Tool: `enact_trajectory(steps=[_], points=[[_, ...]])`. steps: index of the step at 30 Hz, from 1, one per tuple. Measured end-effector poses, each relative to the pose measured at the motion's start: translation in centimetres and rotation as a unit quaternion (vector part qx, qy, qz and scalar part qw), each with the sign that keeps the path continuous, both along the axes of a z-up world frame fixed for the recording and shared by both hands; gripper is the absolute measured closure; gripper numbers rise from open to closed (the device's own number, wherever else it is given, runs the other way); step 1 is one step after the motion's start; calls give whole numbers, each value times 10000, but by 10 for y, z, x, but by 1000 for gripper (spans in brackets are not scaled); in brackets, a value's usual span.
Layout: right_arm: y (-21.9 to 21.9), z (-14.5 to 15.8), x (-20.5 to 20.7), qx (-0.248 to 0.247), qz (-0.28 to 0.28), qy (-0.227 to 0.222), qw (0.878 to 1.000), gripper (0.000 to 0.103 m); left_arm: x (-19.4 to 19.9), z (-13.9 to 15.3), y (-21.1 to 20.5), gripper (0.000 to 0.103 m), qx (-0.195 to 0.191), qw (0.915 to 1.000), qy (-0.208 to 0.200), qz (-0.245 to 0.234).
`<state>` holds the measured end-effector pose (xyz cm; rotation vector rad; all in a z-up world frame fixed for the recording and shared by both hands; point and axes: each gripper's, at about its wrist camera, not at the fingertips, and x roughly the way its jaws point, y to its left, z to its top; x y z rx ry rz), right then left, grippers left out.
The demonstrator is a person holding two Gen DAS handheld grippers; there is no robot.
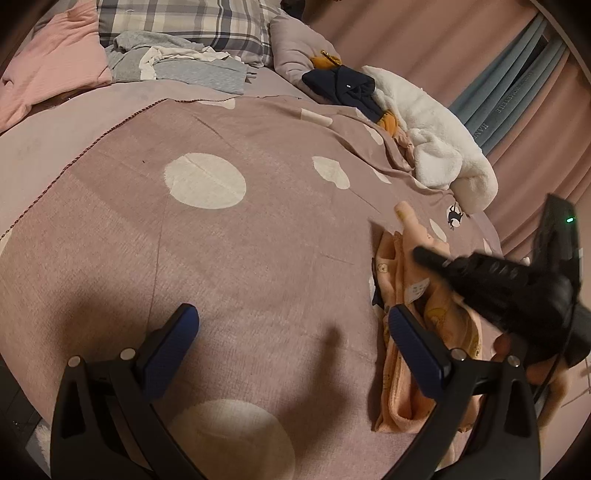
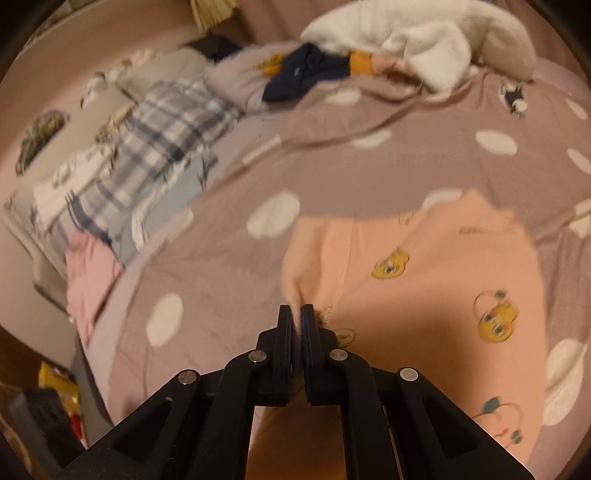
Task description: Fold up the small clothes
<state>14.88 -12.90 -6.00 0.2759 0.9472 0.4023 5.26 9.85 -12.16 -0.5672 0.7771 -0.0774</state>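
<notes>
A small peach garment with yellow cartoon prints (image 2: 424, 280) lies spread on the mauve polka-dot blanket (image 2: 229, 280). My right gripper (image 2: 298, 314) is shut on the garment's left edge, pinching a fold of the fabric. In the left wrist view the same garment (image 1: 406, 354) shows bunched at the right, with the right gripper (image 1: 421, 254) above it. My left gripper (image 1: 291, 332) is open and empty over bare blanket (image 1: 258, 240), its right finger (image 1: 413, 343) close beside the garment's edge.
A white fluffy blanket (image 1: 436, 147), a navy garment (image 1: 343, 85) and an orange piece lie at the bed's far right. A plaid pillow (image 1: 184, 26), grey clothes (image 1: 184, 62) and a pink cloth (image 1: 48, 74) lie at the head. Pink curtains (image 1: 424, 40) hang behind.
</notes>
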Motion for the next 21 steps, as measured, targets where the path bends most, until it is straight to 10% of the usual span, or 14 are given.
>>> enact_trajectory(steps=[7,13,21], points=[[-7,-17,1,713,-32,456,9964,81,1,0,-3,0,154,9999,-10,-19],[5,-12,-2,901,179,371,9951,49,2,0,-7,0,327,9995,5,-5],[4,-1,-7,1557,552,544,9848,46,2,-1,-6,0,273,9996,9,16]])
